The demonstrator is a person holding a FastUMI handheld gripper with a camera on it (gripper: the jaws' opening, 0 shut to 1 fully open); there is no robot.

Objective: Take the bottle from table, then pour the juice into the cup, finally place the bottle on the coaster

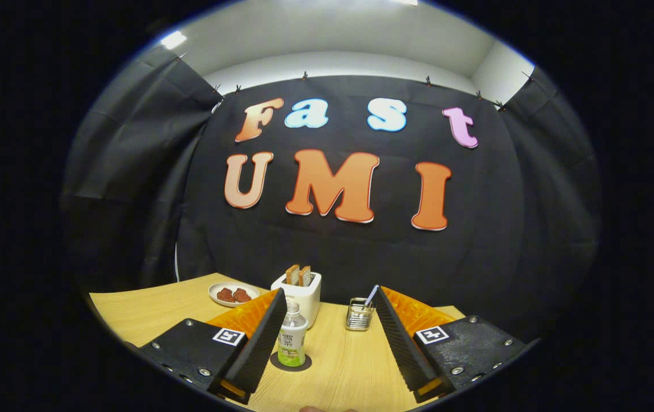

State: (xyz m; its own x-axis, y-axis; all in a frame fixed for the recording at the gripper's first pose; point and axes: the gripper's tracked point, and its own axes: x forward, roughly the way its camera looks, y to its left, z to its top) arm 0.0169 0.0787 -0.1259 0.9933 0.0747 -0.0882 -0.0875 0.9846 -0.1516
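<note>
Bottle (292,342) stands upright on the coaster (290,363), beside the left finger; claw (327,300) spread apart, level

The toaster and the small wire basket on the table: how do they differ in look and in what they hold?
The toaster is a white, solid box; the wire basket is metal mesh that you can see through. The toaster is bigger and taller than the basket. The toaster holds two upright bread slices; the basket holds a thin, leaning utensil. Both stand on the wooden table, beyond the open claw.
</note>
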